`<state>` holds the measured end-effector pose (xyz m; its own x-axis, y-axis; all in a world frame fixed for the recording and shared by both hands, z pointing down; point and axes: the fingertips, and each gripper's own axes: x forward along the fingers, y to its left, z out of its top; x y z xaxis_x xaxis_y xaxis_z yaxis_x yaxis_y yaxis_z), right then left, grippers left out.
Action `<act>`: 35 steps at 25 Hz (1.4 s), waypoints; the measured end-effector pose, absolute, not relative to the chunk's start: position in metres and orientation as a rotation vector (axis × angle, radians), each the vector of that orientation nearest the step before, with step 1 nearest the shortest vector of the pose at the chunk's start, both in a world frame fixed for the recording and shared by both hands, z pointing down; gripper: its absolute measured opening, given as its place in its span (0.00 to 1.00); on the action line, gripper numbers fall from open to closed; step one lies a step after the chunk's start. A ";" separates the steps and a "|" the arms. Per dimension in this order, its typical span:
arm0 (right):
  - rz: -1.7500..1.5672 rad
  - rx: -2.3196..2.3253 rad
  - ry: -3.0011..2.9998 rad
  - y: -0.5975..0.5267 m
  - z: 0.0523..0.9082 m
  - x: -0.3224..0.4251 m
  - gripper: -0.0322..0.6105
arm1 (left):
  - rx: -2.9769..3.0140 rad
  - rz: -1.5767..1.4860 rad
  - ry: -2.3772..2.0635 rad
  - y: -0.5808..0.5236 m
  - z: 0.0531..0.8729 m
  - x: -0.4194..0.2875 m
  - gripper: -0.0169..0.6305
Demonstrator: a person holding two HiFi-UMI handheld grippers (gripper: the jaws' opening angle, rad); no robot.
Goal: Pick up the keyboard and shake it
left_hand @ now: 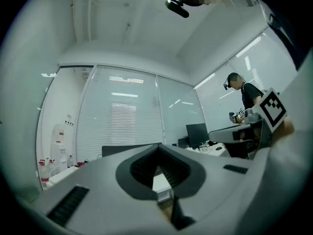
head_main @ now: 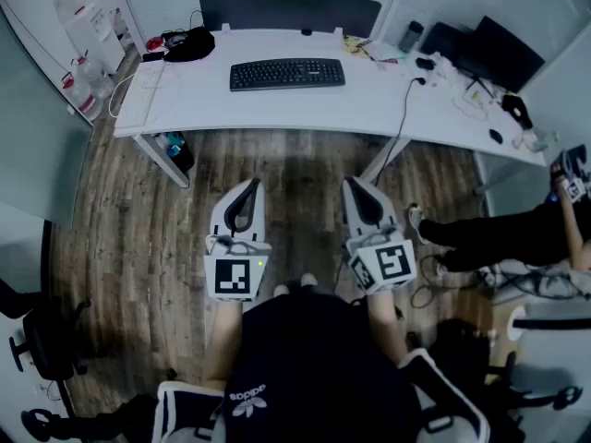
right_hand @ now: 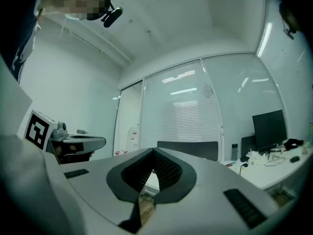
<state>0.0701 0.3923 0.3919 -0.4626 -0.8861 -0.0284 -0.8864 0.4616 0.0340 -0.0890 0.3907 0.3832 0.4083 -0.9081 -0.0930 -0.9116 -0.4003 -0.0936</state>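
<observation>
Left gripper view shows the left gripper [left_hand: 157, 150] with its jaws pressed together and nothing between them. Through the notch behind the tips, only a sliver of pale surface and wood shows. Right gripper view tells the same of the right gripper [right_hand: 152, 153]: its jaws meet tip to tip and it is empty.

In the head view, the left gripper [head_main: 247, 190] and right gripper [head_main: 356, 188] are held side by side low in front of the person. They are slightly apart, and their tips point toward the worktop [head_main: 277, 111]. The left cube [head_main: 234, 277] and right cube [head_main: 391, 264], each bearing square markers, sit at the near ends of the grippers. Below them lies the wooden floor [head_main: 129, 220].

The keyboard [head_main: 287, 73] is black and lies flat near the middle of the white worktop, well apart from both grippers. Neither gripper touches it. Behind it, a dark panel [head_main: 289, 12] stands along the far edge. A black bundle [head_main: 189, 44] rests toward the worktop's left end. A bottle [head_main: 409, 37] and a monitor [head_main: 503, 52] stand to the right, and a cable [head_main: 399, 123] hangs off the front edge.

At the right edge of the head view, another person's legs [head_main: 503, 231] stretch across the floor. In the left gripper view, a standing person [left_hand: 247, 96] wearing a headset is seen at the right. An office chair [head_main: 37, 349] sits at the lower left of the head view.
</observation>
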 end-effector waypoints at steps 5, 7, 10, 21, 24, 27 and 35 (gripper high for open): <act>0.070 -1.619 2.691 0.393 0.394 0.067 0.05 | -2.526 0.054 1.642 0.392 0.381 -0.090 0.03; 0.073 -1.615 2.690 0.394 0.393 0.067 0.05 | -2.530 0.034 1.638 0.393 0.382 -0.088 0.03; 0.077 -1.612 2.688 0.395 0.391 0.066 0.05 | -2.541 0.034 1.641 0.395 0.382 -0.088 0.03; 0.119 -1.567 2.680 0.401 0.385 0.070 0.06 | -2.588 0.057 1.622 0.401 0.385 -0.081 0.03; 0.124 -1.578 2.699 0.397 0.390 0.074 0.06 | -2.642 0.061 1.642 0.396 0.391 -0.081 0.03; 0.113 -1.570 2.730 0.385 0.399 0.081 0.06 | -2.655 0.005 1.652 0.385 0.400 -0.079 0.03; 0.008 -1.550 2.750 0.309 0.420 0.109 0.06 | -2.626 0.035 1.675 0.310 0.407 -0.056 0.03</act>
